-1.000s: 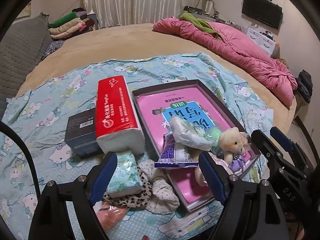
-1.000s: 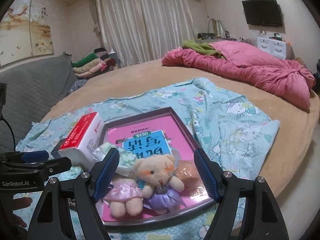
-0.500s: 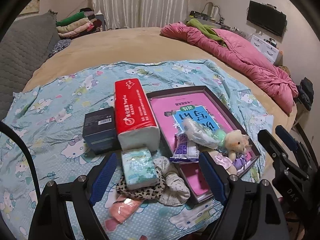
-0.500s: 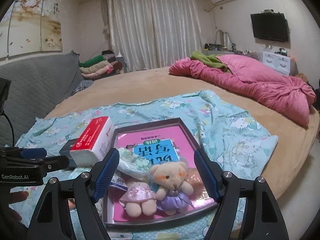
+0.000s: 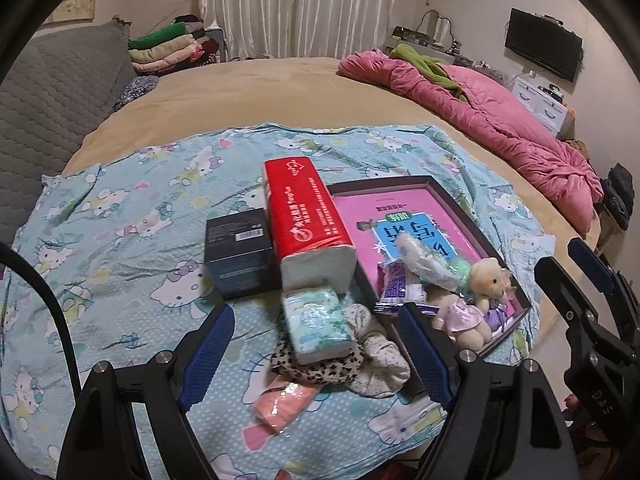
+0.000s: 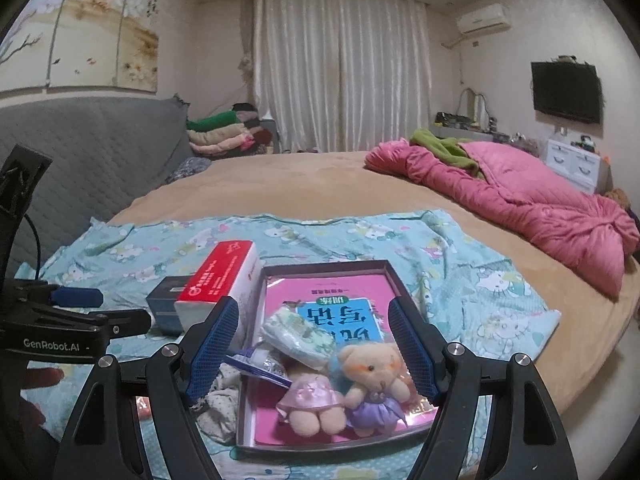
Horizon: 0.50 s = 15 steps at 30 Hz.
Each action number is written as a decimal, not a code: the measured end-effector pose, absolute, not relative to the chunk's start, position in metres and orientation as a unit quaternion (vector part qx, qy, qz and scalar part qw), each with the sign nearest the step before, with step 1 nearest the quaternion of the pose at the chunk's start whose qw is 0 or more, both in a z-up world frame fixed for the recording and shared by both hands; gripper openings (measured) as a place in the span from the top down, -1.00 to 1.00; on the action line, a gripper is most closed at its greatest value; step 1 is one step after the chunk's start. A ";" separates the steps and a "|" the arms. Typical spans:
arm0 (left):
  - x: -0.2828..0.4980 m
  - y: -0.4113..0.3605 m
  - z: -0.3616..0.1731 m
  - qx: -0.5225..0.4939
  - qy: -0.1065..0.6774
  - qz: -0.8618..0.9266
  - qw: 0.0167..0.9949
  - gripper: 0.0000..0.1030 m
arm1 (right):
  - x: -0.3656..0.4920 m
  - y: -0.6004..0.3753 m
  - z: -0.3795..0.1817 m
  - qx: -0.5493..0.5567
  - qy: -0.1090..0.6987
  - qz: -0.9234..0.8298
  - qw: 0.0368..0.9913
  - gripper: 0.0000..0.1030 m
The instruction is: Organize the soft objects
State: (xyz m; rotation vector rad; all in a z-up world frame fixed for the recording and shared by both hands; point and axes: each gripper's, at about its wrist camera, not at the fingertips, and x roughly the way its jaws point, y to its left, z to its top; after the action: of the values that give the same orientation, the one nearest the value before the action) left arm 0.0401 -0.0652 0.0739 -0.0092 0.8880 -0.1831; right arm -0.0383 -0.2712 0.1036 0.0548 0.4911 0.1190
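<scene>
From the left wrist view the job looks about half done, judging by where things lie: the shallow dark-rimmed tray (image 5: 472, 216) on the cartoon-print sheet (image 5: 120, 216) already holds a pink booklet (image 5: 384, 212) lying flat, a small wrapped tissue pack (image 5: 424, 258), a purple sachet (image 5: 394, 294) hanging over its near rim, and two little plush bears, the one in the pink dress (image 5: 460, 318) and the cream-headed one (image 5: 490, 280) beside it. Left outside, just beside the tray's left edge, are the big red tissue pack (image 5: 304, 216), a dark box (image 5: 238, 254) touching it, a green-printed tissue pack (image 5: 318, 322) resting on a heap of leopard-print cloth (image 5: 316, 366) and spotted pale cloth (image 5: 374, 354), and a pink wrapped item (image 5: 284, 398) nearest the camera. The left gripper (image 5: 316, 358) hovers above that heap with its jaws wide apart and nothing between them, so the green-printed pack seems the likely next pick. From the right wrist view the same tray (image 6: 326, 266) sits straight ahead, and the right gripper (image 6: 308, 346) hangs over its near end with jaws apart and empty, framing the bear in the pink dress (image 6: 310, 402), the bear in the purple dress (image 6: 374, 378) and the wrapped tissue pack (image 6: 298, 332) on the booklet (image 6: 340, 300). The red pack (image 6: 218, 280) and the dark box (image 6: 166, 306) stand outside the tray's left rim, with the spotted cloth (image 6: 218, 412) bunched low at left.
</scene>
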 end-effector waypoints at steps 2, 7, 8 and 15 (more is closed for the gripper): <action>0.039 -0.062 0.074 -0.006 0.431 -0.086 0.898 -0.61 | -0.039 -0.268 0.105 0.022 0.243 0.062 0.968 -0.52; 0.036 -0.051 0.076 -0.009 0.430 -0.081 0.899 -0.62 | -0.041 -0.260 0.110 0.009 0.241 0.075 0.968 -0.52; 0.035 -0.050 0.076 -0.010 0.429 -0.080 0.900 -0.61 | -0.042 -0.258 0.111 0.007 0.240 0.078 0.968 -0.52; 0.029 -0.035 0.078 -0.013 0.427 -0.073 0.901 -0.62 | -0.046 -0.246 0.114 -0.012 0.239 0.094 0.966 -0.53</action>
State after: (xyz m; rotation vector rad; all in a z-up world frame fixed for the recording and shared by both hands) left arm 0.0295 -0.0349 0.0780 -0.0263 0.8841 -0.1512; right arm -0.0461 -0.2458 0.1137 -0.0247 0.4828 0.1911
